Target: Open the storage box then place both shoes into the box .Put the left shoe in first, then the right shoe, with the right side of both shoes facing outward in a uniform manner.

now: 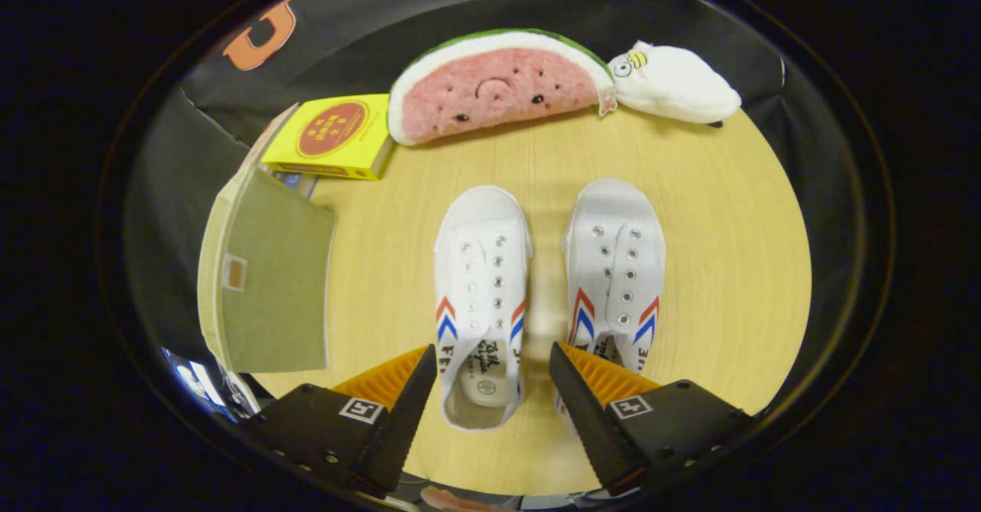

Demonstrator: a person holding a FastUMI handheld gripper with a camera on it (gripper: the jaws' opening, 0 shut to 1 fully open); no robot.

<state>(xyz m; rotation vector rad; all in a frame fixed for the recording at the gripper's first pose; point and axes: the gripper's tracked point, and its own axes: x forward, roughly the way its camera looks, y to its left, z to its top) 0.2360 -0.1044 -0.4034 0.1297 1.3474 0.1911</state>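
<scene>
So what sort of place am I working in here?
Likely a staged booth, not a home: round pale wooden table, black cloth wall, plush watermelon slice. The open gripper straddles the left white canvas shoe.

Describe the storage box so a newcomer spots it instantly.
Start at the round wooden table. The storage box sits at its edge, beside the left shoe and just this side of the yellow carton, beyond the open hand-held gripper. It is the only olive fabric thing, lid shut, with a small tan patch.
</scene>
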